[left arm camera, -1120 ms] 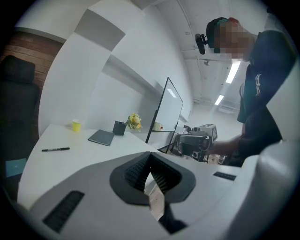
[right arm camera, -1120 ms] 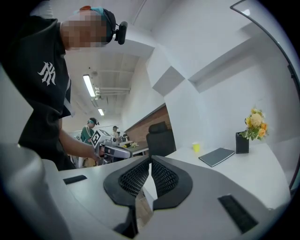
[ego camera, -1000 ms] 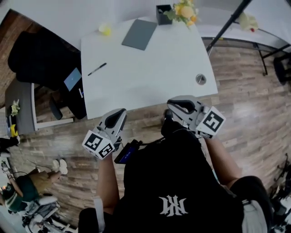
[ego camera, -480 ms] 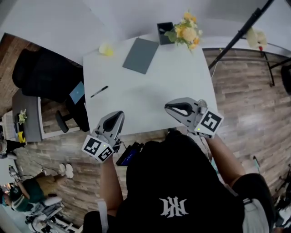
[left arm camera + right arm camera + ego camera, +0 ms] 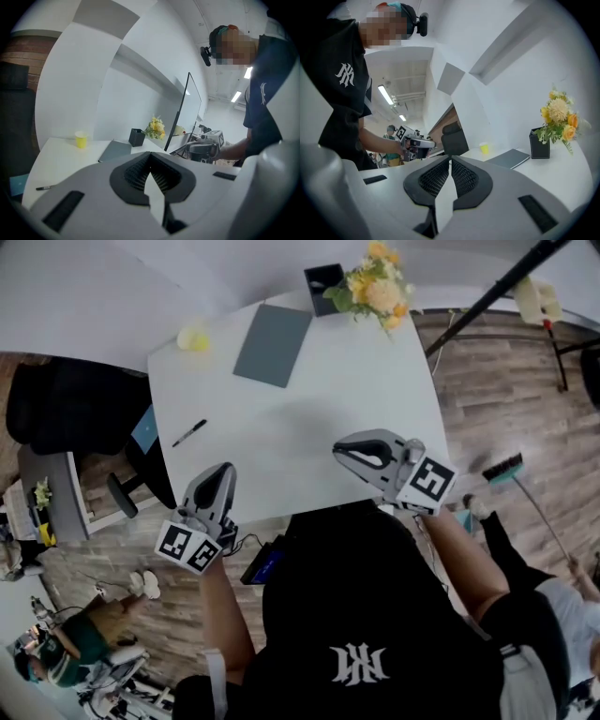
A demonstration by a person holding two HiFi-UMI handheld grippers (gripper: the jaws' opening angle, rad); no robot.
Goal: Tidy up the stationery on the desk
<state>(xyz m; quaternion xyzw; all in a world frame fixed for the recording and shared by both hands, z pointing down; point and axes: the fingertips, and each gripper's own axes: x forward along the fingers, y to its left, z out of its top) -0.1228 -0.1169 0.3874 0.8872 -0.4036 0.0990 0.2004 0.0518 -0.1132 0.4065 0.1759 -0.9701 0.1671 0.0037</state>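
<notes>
head view: pen is lying on the desk ahead-left of left gripper, well left of right gripper | left gripper view: jaws are resting together, empty, pen low left | right gripper view: jaws are resting together, empty

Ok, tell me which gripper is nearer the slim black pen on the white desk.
Left. The left gripper hovers at the near edge of the white desk, just short of the slim black pen; the right gripper is across the desk, to the pen's right.
</notes>
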